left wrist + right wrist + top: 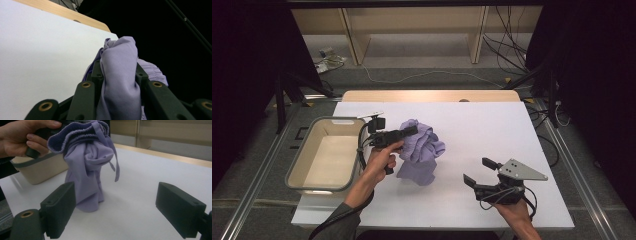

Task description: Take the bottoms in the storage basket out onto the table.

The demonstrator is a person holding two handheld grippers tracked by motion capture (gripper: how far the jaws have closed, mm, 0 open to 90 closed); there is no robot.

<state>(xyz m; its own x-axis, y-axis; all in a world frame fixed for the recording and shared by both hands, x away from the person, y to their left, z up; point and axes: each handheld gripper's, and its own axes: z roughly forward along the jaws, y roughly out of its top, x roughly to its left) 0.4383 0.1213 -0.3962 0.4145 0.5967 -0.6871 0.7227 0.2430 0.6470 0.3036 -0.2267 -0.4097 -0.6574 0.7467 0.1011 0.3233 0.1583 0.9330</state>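
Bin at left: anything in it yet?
Empty. The high view shows the bin with a bare pale floor; the purple garment hangs bunched from the left gripper over the table beside it.

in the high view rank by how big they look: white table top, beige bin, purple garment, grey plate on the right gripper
1. white table top
2. beige bin
3. purple garment, bunched and partly lifted, so it may look smaller than it really is
4. grey plate on the right gripper
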